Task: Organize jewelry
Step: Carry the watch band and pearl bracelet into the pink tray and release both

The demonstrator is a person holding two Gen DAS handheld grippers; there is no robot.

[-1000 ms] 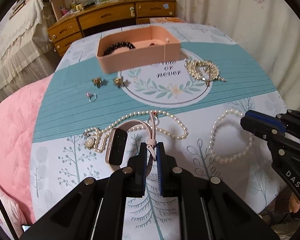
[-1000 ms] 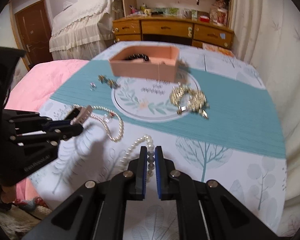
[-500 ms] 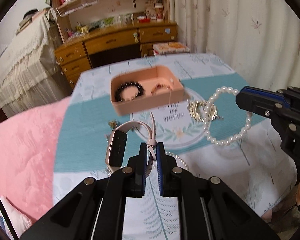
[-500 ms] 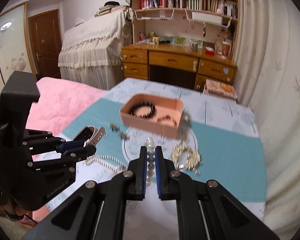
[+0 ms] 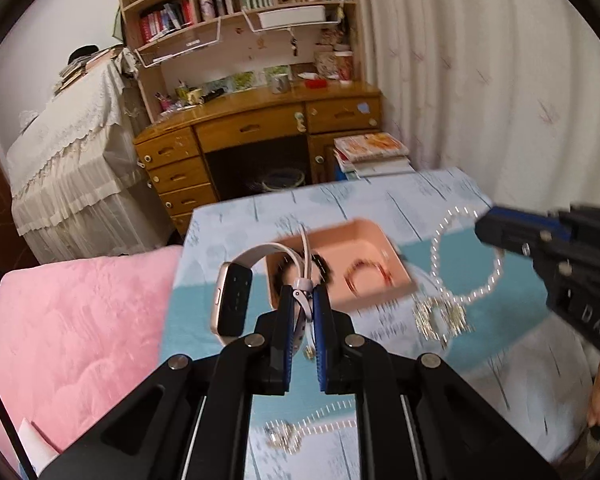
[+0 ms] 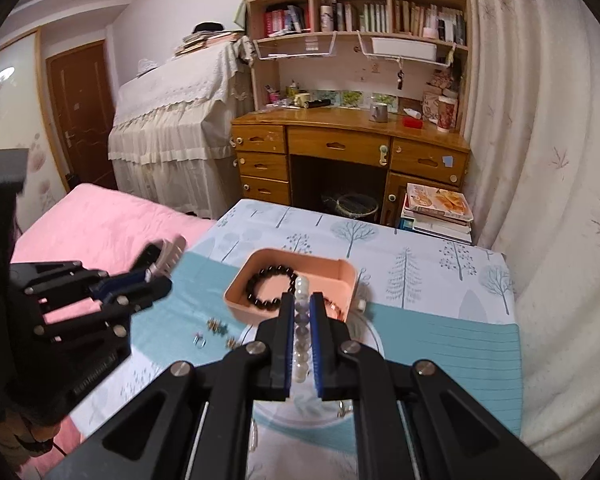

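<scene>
My left gripper (image 5: 303,304) is shut on the strap of a pink smartwatch (image 5: 233,300) and holds it in the air before the pink tray (image 5: 364,240). My right gripper (image 6: 301,304) is shut on a pearl bracelet (image 6: 301,320), which hangs as a ring in the left wrist view (image 5: 466,256), right of the tray. The tray (image 6: 340,270) holds a black bead bracelet (image 6: 270,286) and a reddish bracelet (image 5: 366,278). A gold chain pile (image 5: 438,316) and a pearl necklace (image 5: 320,426) lie on the table.
Small earrings and a ring (image 6: 214,330) lie on the teal cloth left of the tray. A pink bed (image 6: 100,224) borders the table's left side. A wooden desk (image 6: 348,152), a book stack (image 6: 436,212) and a curtain stand beyond the table.
Both grippers have risen from the table and moved toward the tray, the left carrying the watch, the right carrying the pearl bracelet. Both stay shut.
</scene>
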